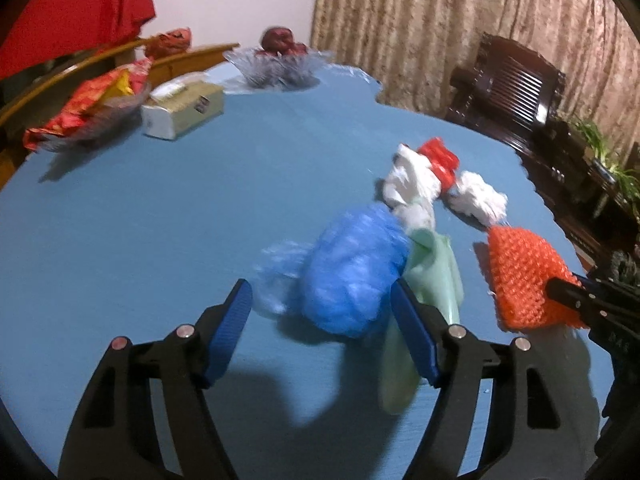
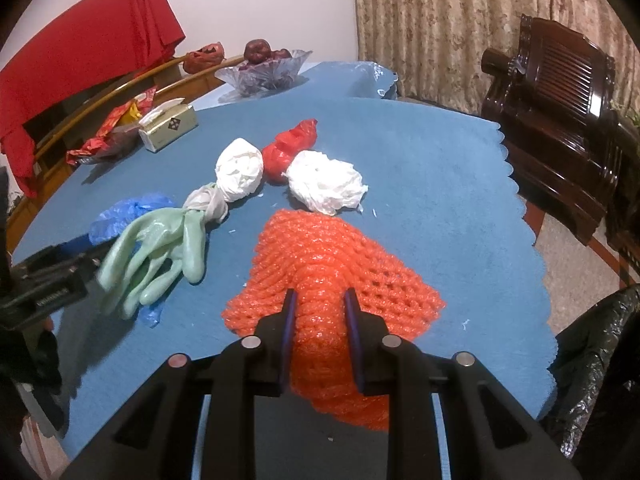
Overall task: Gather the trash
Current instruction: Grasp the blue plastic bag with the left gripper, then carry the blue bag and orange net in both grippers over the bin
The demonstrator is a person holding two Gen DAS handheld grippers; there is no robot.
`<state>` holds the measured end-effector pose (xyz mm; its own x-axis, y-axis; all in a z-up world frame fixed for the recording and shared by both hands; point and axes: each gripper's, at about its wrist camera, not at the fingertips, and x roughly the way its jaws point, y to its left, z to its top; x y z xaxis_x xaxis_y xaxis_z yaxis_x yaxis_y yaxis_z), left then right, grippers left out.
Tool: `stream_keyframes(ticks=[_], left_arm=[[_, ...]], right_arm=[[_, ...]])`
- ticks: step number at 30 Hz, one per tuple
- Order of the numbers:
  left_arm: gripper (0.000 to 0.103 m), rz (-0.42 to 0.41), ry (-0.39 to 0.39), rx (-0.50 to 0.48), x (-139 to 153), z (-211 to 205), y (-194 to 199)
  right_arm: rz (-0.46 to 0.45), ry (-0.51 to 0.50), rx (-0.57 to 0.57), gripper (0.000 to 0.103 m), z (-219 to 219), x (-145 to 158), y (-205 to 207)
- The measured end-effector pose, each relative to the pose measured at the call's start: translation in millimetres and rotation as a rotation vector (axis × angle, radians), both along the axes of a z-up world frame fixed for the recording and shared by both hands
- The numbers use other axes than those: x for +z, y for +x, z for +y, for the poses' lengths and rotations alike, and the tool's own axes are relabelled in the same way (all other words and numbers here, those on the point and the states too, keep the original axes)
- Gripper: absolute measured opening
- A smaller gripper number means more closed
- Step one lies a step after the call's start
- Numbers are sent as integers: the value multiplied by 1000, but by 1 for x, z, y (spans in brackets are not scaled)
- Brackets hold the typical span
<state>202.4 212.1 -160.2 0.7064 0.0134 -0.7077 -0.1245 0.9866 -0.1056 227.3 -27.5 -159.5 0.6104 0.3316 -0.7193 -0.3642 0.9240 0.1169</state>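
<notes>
Left tongs (image 1: 320, 322) stand open, angled down at the worktop (image 1: 160, 220), with the crumpled blue plastic bag (image 1: 352, 272) lying between the two blue pads. No pad presses on it yet; there is a clear gap on the left side, while the right pad sits close to the bag's edge, contact unclear because of blur. The bag sits dead ahead of the left tongs, slightly right of centre, its long axis running from lower right toward a thin pale tail at upper left.

Pale green glove (image 1: 432, 276) lies just right of the bag, touching it, fingers trailing back under the right pad. Risk, as I judge it: closing here may catch the glove too.

Right tongs (image 2: 320, 320) are clamped on the orange foam net (image 2: 332, 264); the net bunches between the pads and fans out beyond them, resting on the worktop near its front edge. Black trash bag (image 2: 592, 364) sits at the worktop's right side, close to the right tongs, so the net is nearer the bin than the blue bag.

Other trash further out: two white paper wads (image 2: 240, 174) (image 2: 326, 184) and a red plastic bag (image 2: 292, 152), all well beyond either tongs.

Likely next step: left closes on the blue bag, right carries the net to the black bag.
</notes>
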Motion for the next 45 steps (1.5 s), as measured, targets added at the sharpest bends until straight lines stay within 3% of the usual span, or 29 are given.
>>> stream_keyframes(ticks=[6, 10, 19, 30, 36, 45], left_arm=[[39, 15, -48, -29, -4, -4, 3], [31, -13, -45, -27, 3, -4, -1], [29, -103, -3, 43, 39, 4, -25], [29, -209, 16, 23, 89, -16, -47], [29, -237, 22, -50, 112, -51, -53], [29, -224, -1, -166, 110, -110, -51]], right_arm=[[-13, 0, 0, 24, -4, 4, -2], [-25, 17, -7, 24, -9, 10, -5], [-67, 51, -5, 24, -19, 33, -19], [-128, 99, -11, 24, -34, 71, -41], [-165, 115, -36, 24, -51, 92, -54], [-187, 109, -106, 24, -92, 109, -75]])
